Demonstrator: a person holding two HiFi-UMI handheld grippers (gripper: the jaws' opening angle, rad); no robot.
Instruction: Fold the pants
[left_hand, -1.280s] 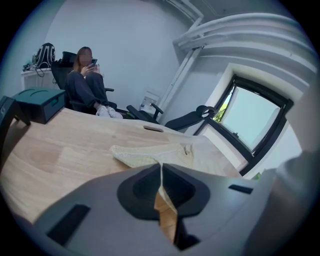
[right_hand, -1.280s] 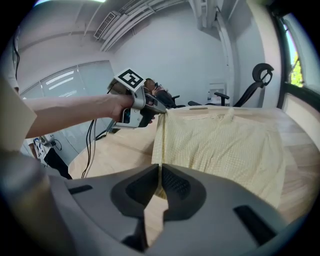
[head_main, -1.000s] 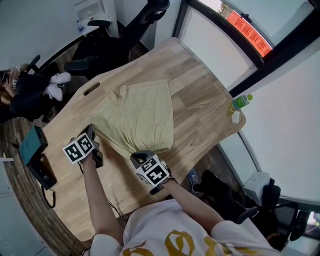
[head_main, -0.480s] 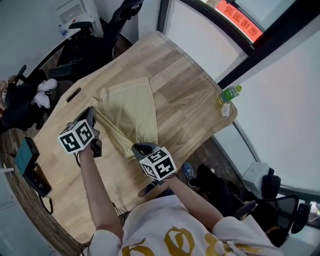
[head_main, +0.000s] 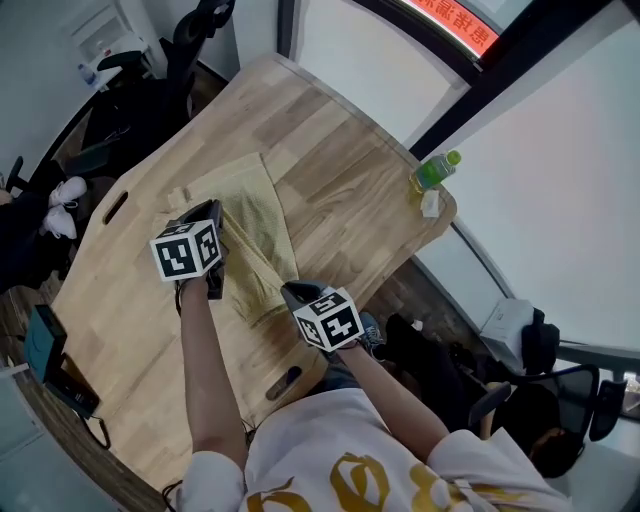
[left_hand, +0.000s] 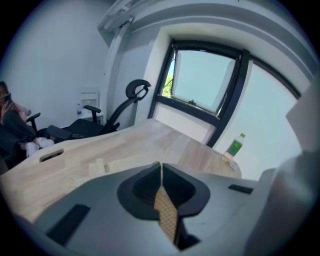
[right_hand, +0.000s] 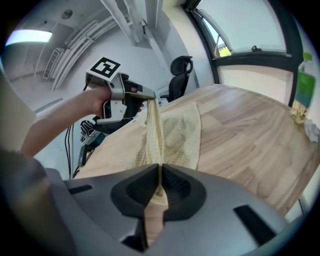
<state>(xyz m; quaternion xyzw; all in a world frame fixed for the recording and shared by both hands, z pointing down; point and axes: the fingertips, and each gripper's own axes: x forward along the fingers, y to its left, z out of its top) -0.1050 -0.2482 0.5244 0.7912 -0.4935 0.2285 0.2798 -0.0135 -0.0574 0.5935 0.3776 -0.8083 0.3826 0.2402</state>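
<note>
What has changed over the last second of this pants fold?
Both grippers, the left gripper and right gripper, have lifted the near edge of the pants and carried it across over the rest of the cloth, so the pants now show as a narrower, half-folded strip. Unchanged: both are shut on that edge, nothing was let go, and the green bottle stands at the corner of the table.

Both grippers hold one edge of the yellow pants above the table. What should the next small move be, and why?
Probably carry that edge across the flat half and lower it. The left gripper and right gripper are shut on the yellow pants, holding the edge raised, while the rest lies flat on the wooden table.
</note>
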